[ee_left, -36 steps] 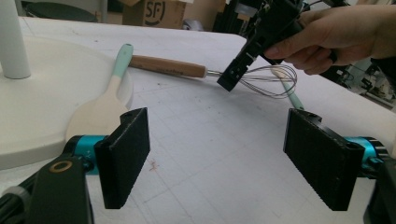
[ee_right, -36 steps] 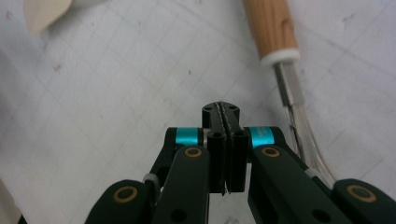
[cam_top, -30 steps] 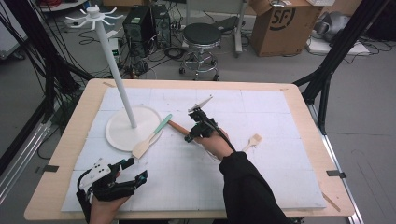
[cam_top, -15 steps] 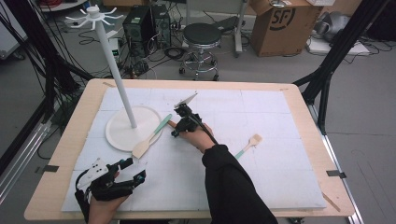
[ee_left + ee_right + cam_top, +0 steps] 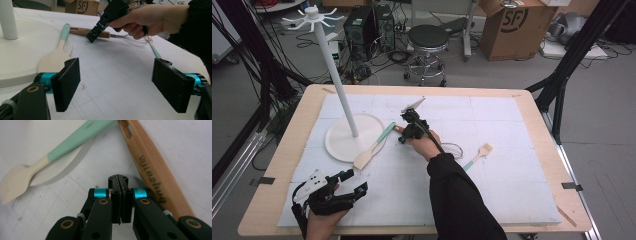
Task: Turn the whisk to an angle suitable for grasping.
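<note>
Wooden whisk handle [image 5: 150, 167] beside closed right tool [image 5: 121, 182]

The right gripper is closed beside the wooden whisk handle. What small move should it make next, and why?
Probably open the right gripper: its jaws are shut with nothing between them, and the whisk handle lies just beside them, so they must part before closing around it.

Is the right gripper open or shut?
Shut: the right gripper has its pads pressed together with nothing between them, beside the whisk handle.
</note>
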